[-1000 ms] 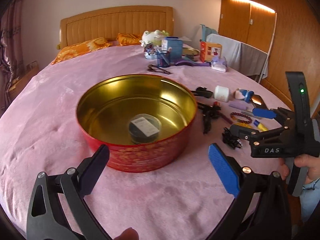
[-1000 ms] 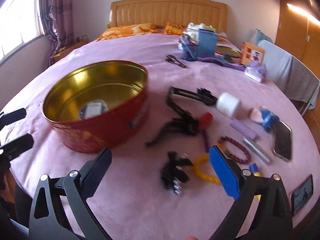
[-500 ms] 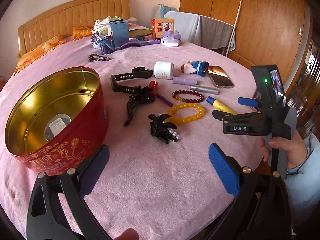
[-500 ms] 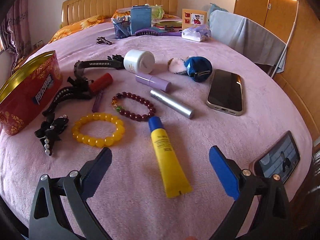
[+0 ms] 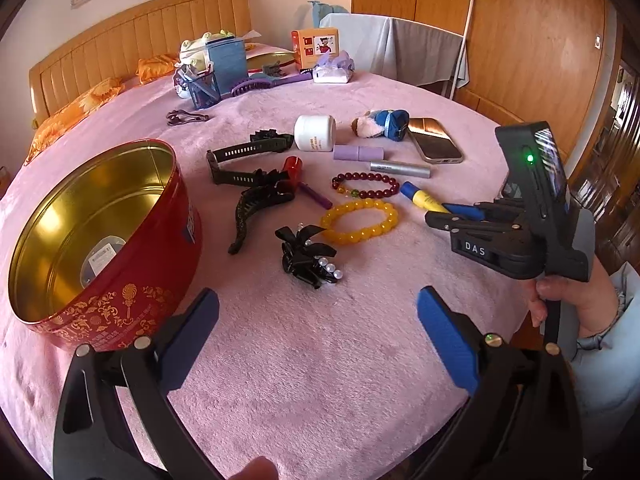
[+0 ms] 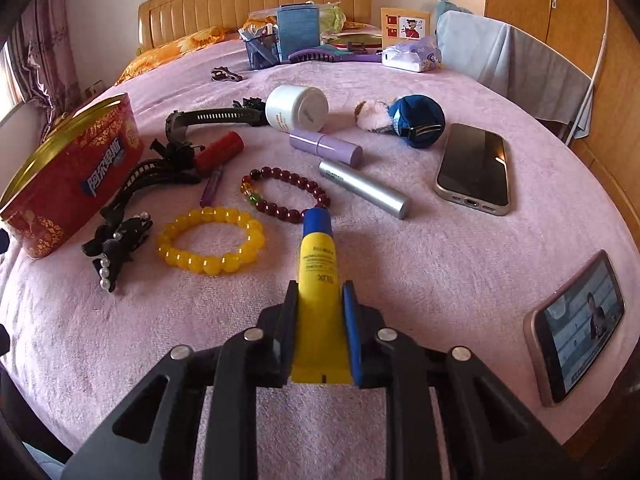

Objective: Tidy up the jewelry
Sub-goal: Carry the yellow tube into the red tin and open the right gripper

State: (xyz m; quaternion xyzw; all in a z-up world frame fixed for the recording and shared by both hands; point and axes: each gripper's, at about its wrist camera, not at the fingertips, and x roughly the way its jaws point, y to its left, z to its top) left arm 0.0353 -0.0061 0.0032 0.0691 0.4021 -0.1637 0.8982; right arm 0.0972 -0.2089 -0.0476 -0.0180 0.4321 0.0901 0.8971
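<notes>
Fingers (image 6: 291, 320) of the right gripper (image 6: 320, 330) have just been closing and now clamp the yellow tube (image 6: 319, 264); the left gripper (image 5: 318, 336) stands wide apart, holding nothing.

Beside the red tin (image 5: 132, 280), which holds only one small round box, the yellow bracelet (image 6: 210, 240), dark red bracelet (image 6: 286, 196) and black hair clip (image 6: 116, 248) all lie on the pink blanket (image 6: 400, 264), so sorting seems barely begun.

Pink bedspread (image 6: 400, 280) carries 2 bracelets, a tin, 2 phones.
</notes>
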